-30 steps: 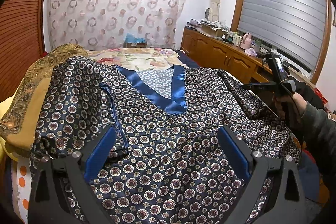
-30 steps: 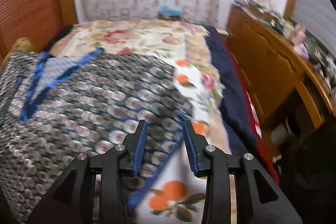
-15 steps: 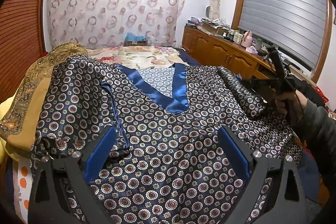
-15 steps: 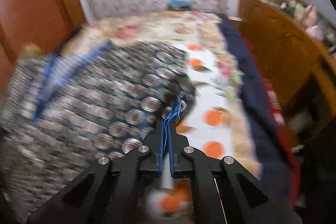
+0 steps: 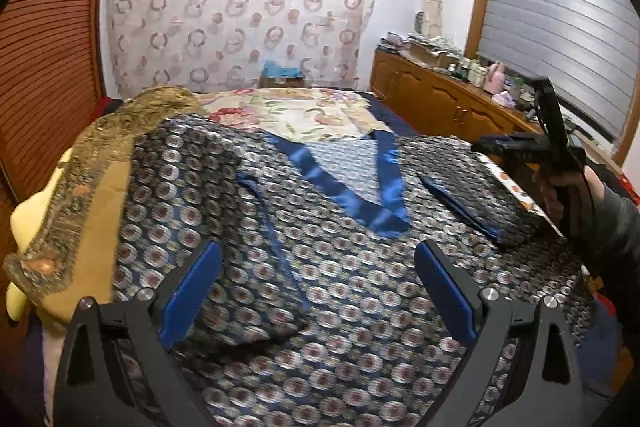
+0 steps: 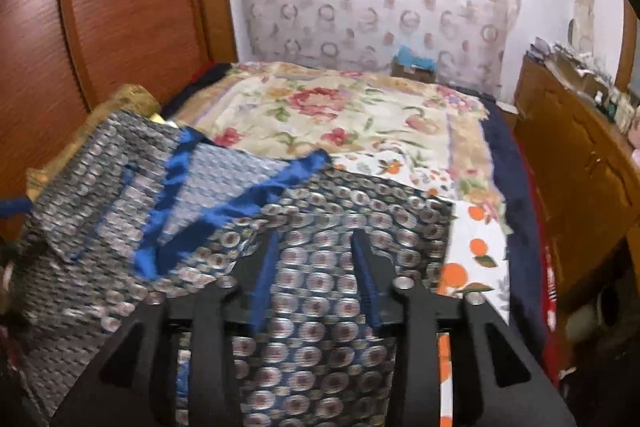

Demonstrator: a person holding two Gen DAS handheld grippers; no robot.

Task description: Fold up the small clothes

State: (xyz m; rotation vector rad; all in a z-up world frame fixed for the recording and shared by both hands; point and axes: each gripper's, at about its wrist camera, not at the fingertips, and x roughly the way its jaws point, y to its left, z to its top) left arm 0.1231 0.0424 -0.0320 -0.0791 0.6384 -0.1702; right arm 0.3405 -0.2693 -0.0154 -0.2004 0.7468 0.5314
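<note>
Far left, along bed edge: gold brocade cushion [image 5: 76,183], partly under the garment's left shoulder.

Patterned satin top [image 5: 352,291], navy with round medallions and blue V-neck trim [image 5: 352,187], spread flat across the floral bedspread [image 6: 360,115], neckline toward the far wall. Left sleeve folded inward over the body, blue cuff edge running diagonally down the front.

Left gripper [image 5: 316,291]: jaws spread wide, holding nothing. Hung above the lower front panel of the top; folded left sleeve's end lay just by the left blue pad, cloth visible across the whole gap between the pads. Contact with cloth could not be told.

Right sleeve [image 5: 472,195] folded inward too, lying as a strip over the right chest, blue cuff toward the middle.

Right gripper [image 6: 316,263]: jaws parted to a moderate gap, nothing clamped. Sleeve cloth seen in the gap and under both fingertips; touching or just above could not be told. In the left wrist view, same gripper held above the top's right edge.

Far right: wooden cabinet [image 5: 440,99] beneath shuttered window.
</note>
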